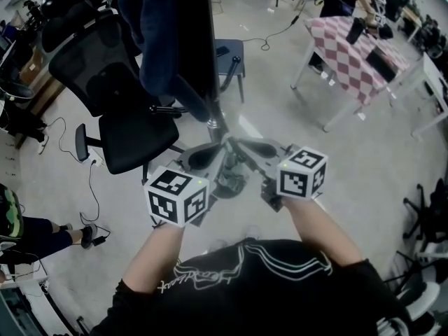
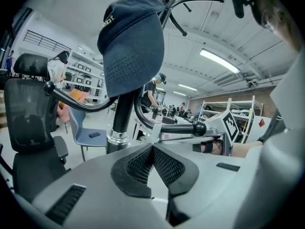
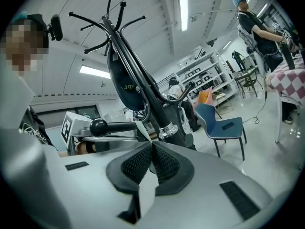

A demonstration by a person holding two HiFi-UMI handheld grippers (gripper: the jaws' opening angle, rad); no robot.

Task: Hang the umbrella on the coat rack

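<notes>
The coat rack [image 2: 123, 113] is a black upright pole with a chrome collar [image 2: 116, 138] low on it. Thin curved prongs spread from its top. A dark blue cap [image 2: 133, 46] hangs high against the pole. Lower down, curved black arms with ball tips swing out from the pole. One of them [image 2: 177, 129] runs level, its ball end pointing out away from the pole.

Both grippers meet just under that arm, facing each other, near the pole's lower part. The left gripper [image 2: 152, 147] is clenched with its ribbed pads together, pinching a thin pale strap [image 2: 155, 132]. The strap rises from the tips to the arm. The right gripper [image 3: 151, 143] is clenched the same way on that strap from the other side.

Only this strap can be made out of the umbrella. In the head view something dark sits low between the two grippers, beside the pole. I cannot tell whether it is the umbrella's body, nor which way its long axis runs.

Around the rack stand a black office chair [image 1: 119, 96], a blue chair [image 1: 229, 51] and a table with a checked cloth [image 1: 350, 47].
</notes>
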